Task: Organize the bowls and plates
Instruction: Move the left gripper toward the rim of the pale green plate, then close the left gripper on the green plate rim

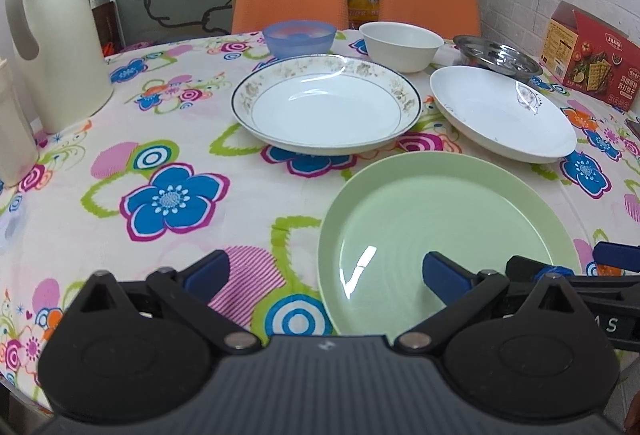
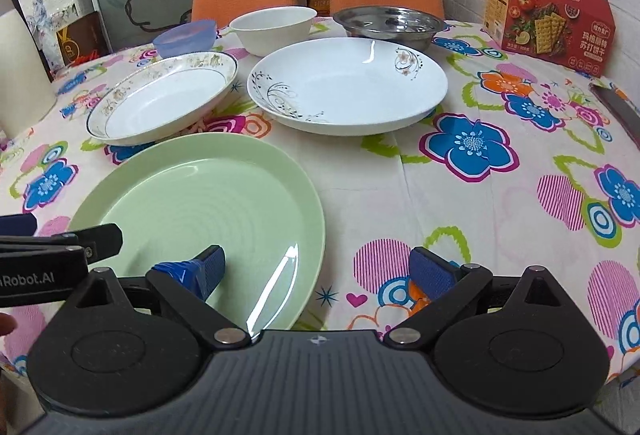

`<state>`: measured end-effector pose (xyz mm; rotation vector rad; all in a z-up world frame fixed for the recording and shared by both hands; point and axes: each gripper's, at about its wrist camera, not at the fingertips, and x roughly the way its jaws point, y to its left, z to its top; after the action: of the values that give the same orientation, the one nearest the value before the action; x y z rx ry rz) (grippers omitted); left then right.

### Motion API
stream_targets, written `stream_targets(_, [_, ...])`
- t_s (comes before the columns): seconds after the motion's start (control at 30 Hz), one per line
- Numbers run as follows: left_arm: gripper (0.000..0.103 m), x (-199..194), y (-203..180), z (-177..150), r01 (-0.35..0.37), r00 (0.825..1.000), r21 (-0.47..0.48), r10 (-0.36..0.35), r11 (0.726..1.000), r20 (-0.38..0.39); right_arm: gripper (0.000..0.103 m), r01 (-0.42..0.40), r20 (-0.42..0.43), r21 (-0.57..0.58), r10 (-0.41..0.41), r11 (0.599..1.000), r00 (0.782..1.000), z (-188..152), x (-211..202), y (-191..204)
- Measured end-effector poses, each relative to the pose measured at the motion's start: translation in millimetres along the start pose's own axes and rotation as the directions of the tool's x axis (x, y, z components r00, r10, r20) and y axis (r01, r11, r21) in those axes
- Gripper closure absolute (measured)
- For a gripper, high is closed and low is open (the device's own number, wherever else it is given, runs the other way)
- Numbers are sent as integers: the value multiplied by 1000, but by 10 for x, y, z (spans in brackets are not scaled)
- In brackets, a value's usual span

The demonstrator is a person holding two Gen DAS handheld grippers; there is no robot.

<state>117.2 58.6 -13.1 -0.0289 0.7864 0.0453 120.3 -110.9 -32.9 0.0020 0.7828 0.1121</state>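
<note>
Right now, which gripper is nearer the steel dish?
Right. The right gripper sits on the steel dish's side; the left gripper is farther off, across the green plate.

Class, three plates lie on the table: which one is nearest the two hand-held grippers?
The plain green plate, lying directly under both open grippers. The gold-rimmed plate and the vine-patterned white plate lie farther back.

A flowered tablecloth [image 1: 168, 195] is covering the table. Lying on it ahead of the tongs: green plate [image 1: 440, 211] nearest, gold-rimmed plate [image 1: 326, 107] and white plate [image 2: 348, 83] beyond, bowls and thermos [image 1: 52, 35] farther.
</note>
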Motion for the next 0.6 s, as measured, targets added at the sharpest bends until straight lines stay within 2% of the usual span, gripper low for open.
stream_targets(0.17, [1, 59, 52, -35, 6, 1000, 31, -5, 1000, -22, 15, -24, 34, -9, 24, 1000, 999, -47, -8, -23])
stream_targets(0.27, [1, 103, 67, -61, 34, 999, 37, -33, 999, -43, 14, -23, 106, -28, 26, 999, 994, -161, -31, -20])
stream_targets(0.33, [2, 108, 74, -70, 53, 998, 32, -51, 998, -43, 14, -31, 126, -39, 36, 999, 991, -186, -34, -33])
stream_targets(0.5, [3, 122, 75, -60, 64, 997, 27, -63, 998, -39, 15, -45, 97, -47, 50, 998, 994, -145, -45, -22])
stream_targets(0.6, [4, 128, 80, -50, 54, 998, 15, -54, 998, -33, 16, -95, 92, -64, 101, 993, 991, -160, -66, 20])
